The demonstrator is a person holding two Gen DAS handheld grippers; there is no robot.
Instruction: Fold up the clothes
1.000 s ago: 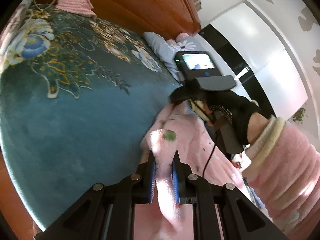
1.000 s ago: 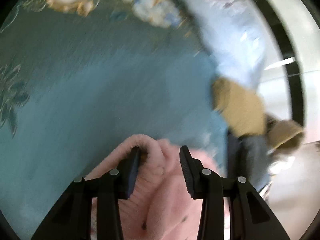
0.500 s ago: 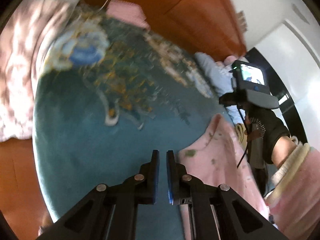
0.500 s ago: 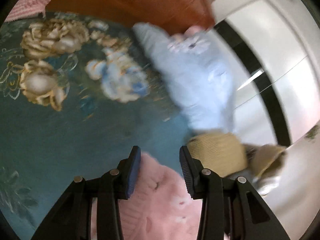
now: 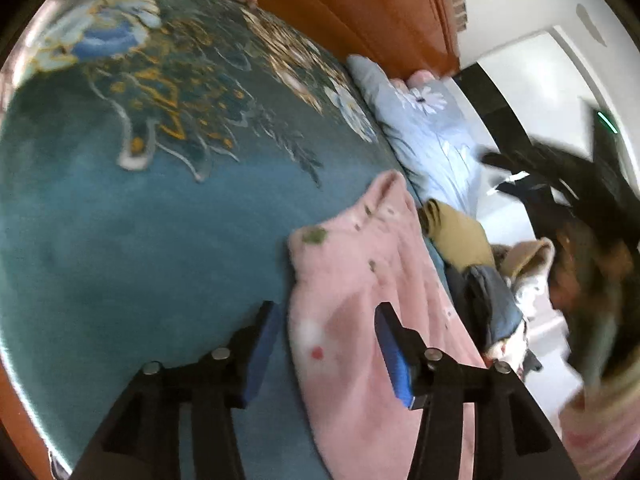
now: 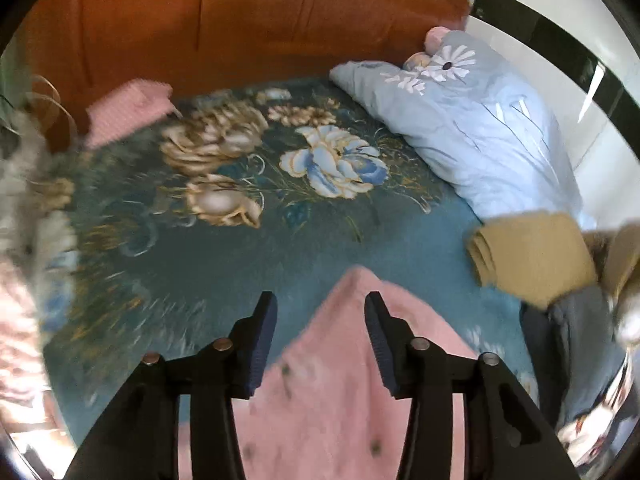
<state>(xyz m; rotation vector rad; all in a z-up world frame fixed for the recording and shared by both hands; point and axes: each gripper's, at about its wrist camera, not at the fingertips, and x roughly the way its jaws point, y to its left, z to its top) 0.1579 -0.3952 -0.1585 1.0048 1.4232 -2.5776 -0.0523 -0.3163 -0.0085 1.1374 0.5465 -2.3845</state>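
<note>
Left wrist view: left tongs [image 5: 326, 344] jaws apart and opening, nothing gripped. Blue pads [image 5: 262, 354] stand clear of cloth. Pink garment [image 5: 360, 300] lies flat on the teal floral blanket [image 5: 120, 240], running from under the right-side pad forward and up past the tips; its near edge sits in the gap between the jaws, closer to the right-side one, and the left-side pad is over bare blanket. Small green and red spots on the pink fabric. Only this view shows the right tongs [image 5: 560, 176], a dark blurred shape far to the right of the left tongs, with a blurred pink sleeve [image 5: 592, 432] at the lower right; its jaws can't be read here. Also right of the garment: tan folded item [image 5: 460, 236], dark blue clothes [image 5: 492, 304], light blue quilt [image 5: 424, 136] beyond.

Right wrist view: right tongs [image 6: 320, 340] jaws apart and opening, holding nothing. Garment [image 6: 352, 380] lies below and between the jaws, its pointed corner just ahead of the tips; pads not touching it as far as visible. Only this view shows the orange headboard [image 6: 240, 20] full width, a pink knit piece [image 6: 128, 108] far ahead-left against it, and a blurred pale fabric mass [image 6: 24, 208] at the left edge. Quilt [image 6: 480, 120] ahead-right, tan item [image 6: 532, 256] right of the tips, touching the quilt's near end.
</note>
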